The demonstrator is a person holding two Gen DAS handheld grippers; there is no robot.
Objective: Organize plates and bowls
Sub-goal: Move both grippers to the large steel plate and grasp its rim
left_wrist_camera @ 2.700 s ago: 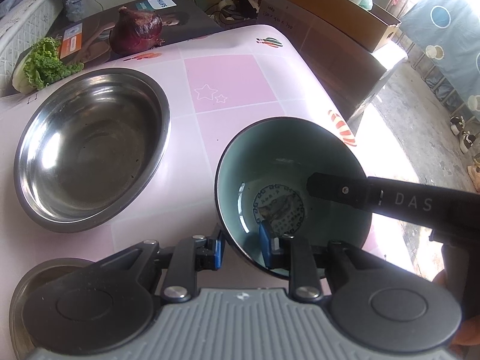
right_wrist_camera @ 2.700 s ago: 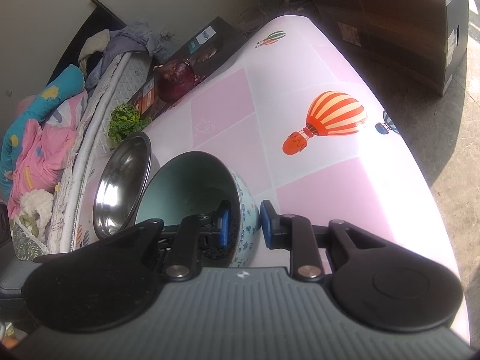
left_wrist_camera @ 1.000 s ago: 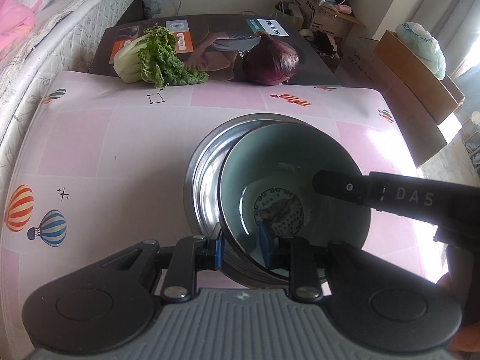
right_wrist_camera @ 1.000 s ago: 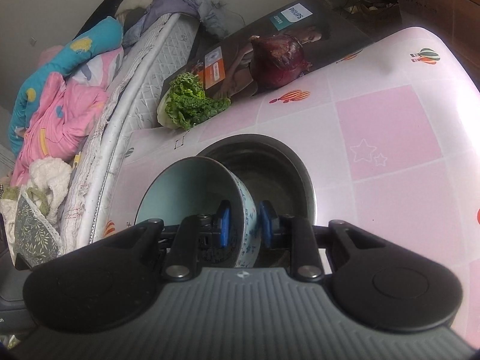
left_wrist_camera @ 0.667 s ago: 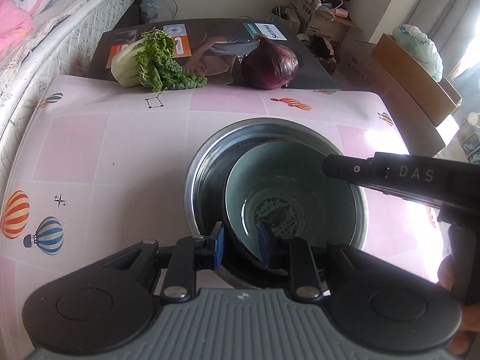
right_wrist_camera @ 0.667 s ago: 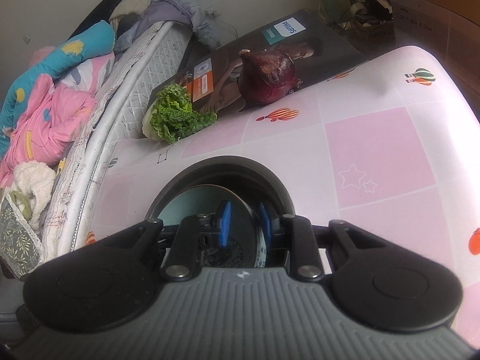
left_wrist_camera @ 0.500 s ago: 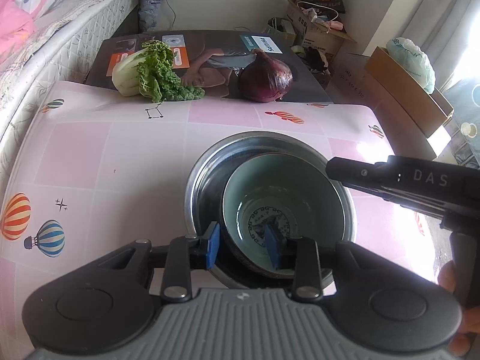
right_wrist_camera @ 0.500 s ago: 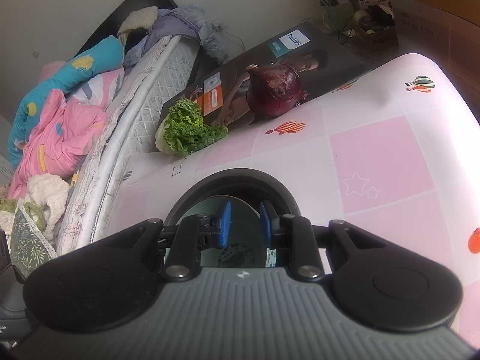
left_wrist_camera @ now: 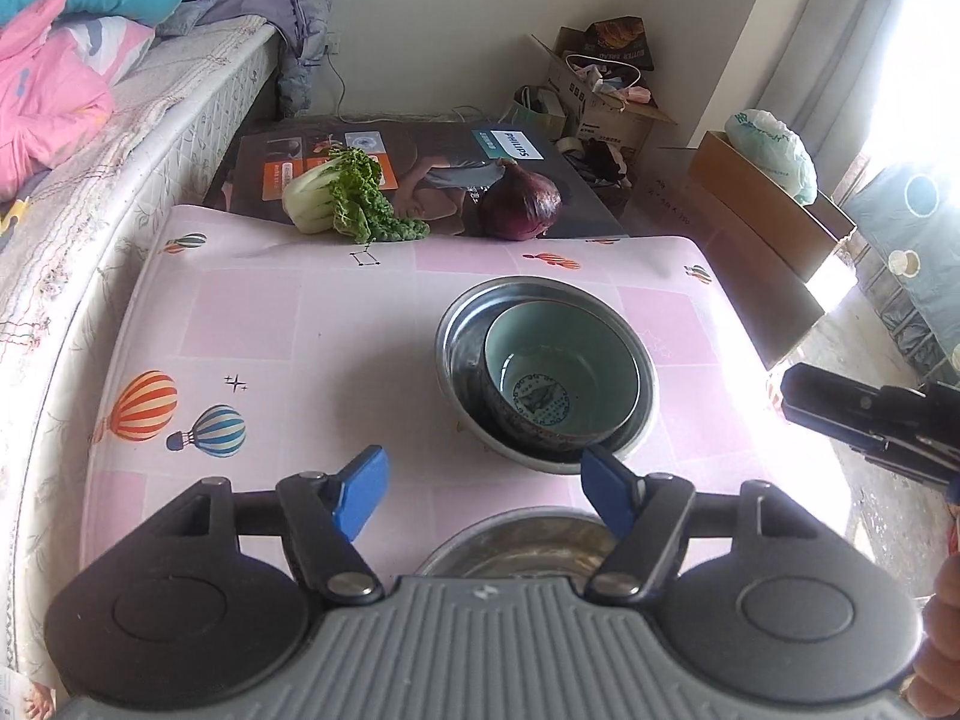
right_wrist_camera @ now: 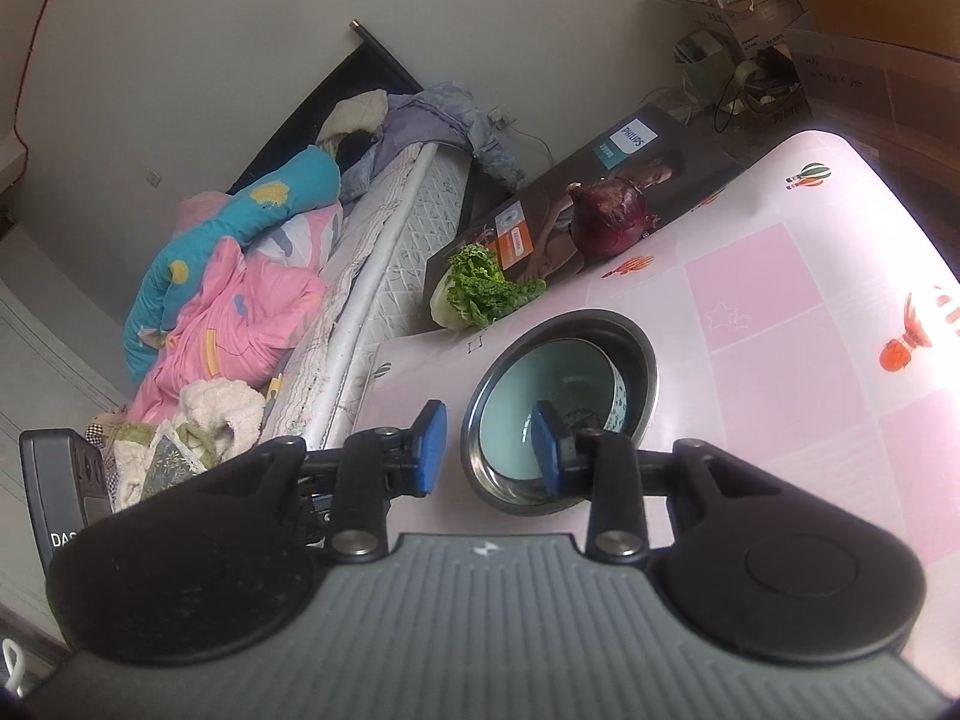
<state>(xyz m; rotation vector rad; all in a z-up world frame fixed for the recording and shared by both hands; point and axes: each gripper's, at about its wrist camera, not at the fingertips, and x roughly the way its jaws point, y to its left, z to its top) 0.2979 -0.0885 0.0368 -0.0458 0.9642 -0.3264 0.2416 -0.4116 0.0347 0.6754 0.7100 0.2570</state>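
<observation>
The blue bowl point(left_wrist_camera: 561, 381) sits inside the steel bowl point(left_wrist_camera: 543, 309) at 1 o'clock on the desk point(left_wrist_camera: 288, 330) to save room, so both claws, left point(left_wrist_camera: 485, 495) and right point(right_wrist_camera: 489, 450), are opening and hold nothing.

We see a pale wall point(left_wrist_camera: 480, 18), a mattress point(left_wrist_camera: 150, 120) heaped with bedding point(right_wrist_camera: 240, 276), cardboard boxes point(left_wrist_camera: 606, 102) in the corner, and bright daylight by grey curtains point(left_wrist_camera: 840, 30).

Your right gripper point(right_wrist_camera: 489, 447) hangs above the pink table point(right_wrist_camera: 780, 372) with its jaws opening and nothing between them, while the teal bowl point(right_wrist_camera: 552, 384) sits nested inside the steel bowl point(right_wrist_camera: 636, 354) beyond its fingertips.
</observation>
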